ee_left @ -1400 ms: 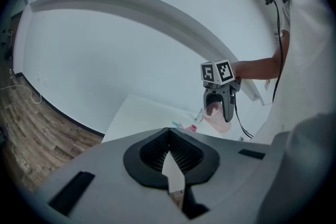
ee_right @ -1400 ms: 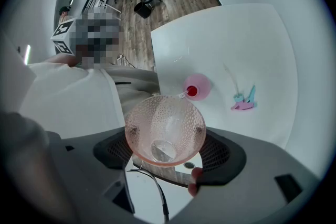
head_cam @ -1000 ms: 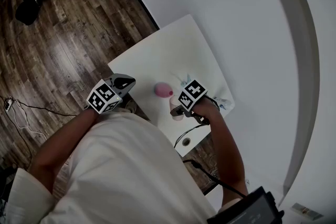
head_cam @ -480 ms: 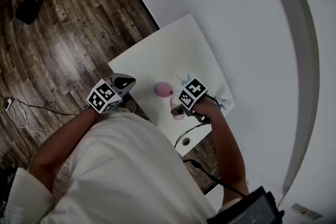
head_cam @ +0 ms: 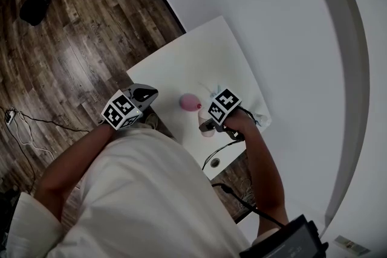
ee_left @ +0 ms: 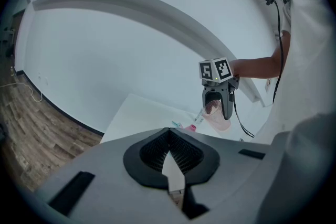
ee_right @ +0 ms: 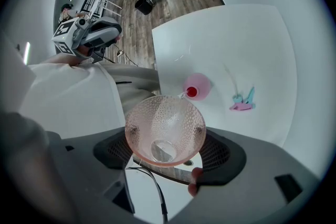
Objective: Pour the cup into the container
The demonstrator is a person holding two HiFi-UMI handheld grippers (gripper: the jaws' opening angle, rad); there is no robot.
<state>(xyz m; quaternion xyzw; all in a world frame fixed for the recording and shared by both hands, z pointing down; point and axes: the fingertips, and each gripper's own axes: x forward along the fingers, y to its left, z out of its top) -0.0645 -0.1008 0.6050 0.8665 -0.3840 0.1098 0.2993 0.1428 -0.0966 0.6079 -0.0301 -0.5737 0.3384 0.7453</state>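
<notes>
**Trainee:** Which parts of the scene are hidden or unclear?

**Technician:** In the head view, the cup [head_cam: 206, 130] is almost fully covered by the right claw [head_cam: 205, 125] and its marker cube. Only a pale pink edge shows. The person's white shirt [head_cam: 151, 190] hides the near side of the desk [head_cam: 181, 63]. In the left gripper view, the claw's own housing fills the lower half of the frame. The container [ee_left: 191, 127] appears there only as a small pink spot behind it.

**Trainee:** What is the state of the right claw?

**Technician:** Its jaws are spread to the cup's width and pinch the cup, one pad on each side of the dimpled pink wall. The cup is held above the desk. The right gripper view looks straight into the cup's mouth. A clear patch lies at the bottom, and it cannot be determined whether this is liquid.

**Trainee:** And the left claw?

**Technician:** The left claw [ee_left: 169, 165] has its jaws pressed together with nothing between them. It hangs at the desk's left edge, well apart from the cup.

**Trainee:** Where is the container relative to the cup?

**Technician:** The container is round and pink with a red opening. It stands on the desk just beyond the cup's far rim. A thin pale streak joins the rim and the opening, but it is too small to identify. Small blue and pink items [ee_right: 242, 101] lie on the desk to the right of the container, apart from it.
</notes>
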